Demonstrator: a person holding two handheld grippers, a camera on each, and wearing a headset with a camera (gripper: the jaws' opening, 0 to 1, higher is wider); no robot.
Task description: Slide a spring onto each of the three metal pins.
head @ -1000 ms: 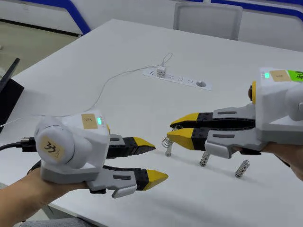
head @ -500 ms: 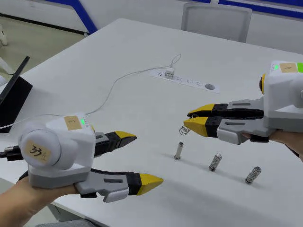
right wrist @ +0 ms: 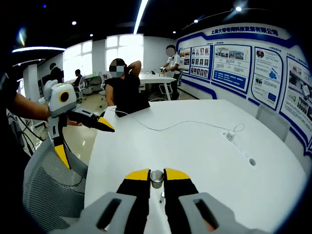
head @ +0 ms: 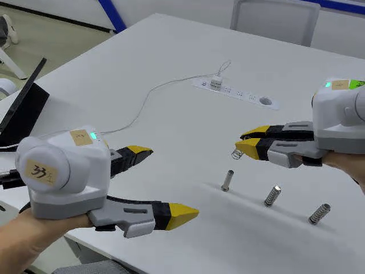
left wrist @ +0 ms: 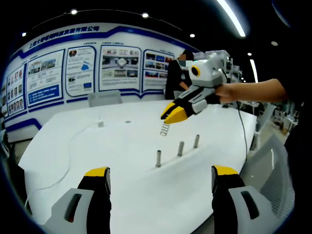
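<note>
Three metal pins stand in a row on the white table [head: 171, 68]. The left pin [head: 227, 180] is bare. A spring sits on the middle pin [head: 272, 196] and another on the right pin [head: 319, 213]. My right gripper [head: 246, 145] is shut on a small spring [head: 236, 154], which hangs above and slightly right of the bare pin. In the right gripper view the spring [right wrist: 156, 178] is pinched between the yellow tips, with the pin [right wrist: 161, 197] just below. My left gripper [head: 165, 181] is open and holds nothing, to the left of the pins [left wrist: 158, 158].
A white power strip [head: 236, 92] with a plug and a white cable [head: 154, 91] lies at the back of the table. A grey chair [head: 274, 20] stands behind it. A black object [head: 23, 108] sits at the left edge. Several people [right wrist: 124, 83] are in the room.
My right gripper has lifted the spring from beside the bare pin to above it. The head camera has shifted, and the left gripper has kept its open pose.
</note>
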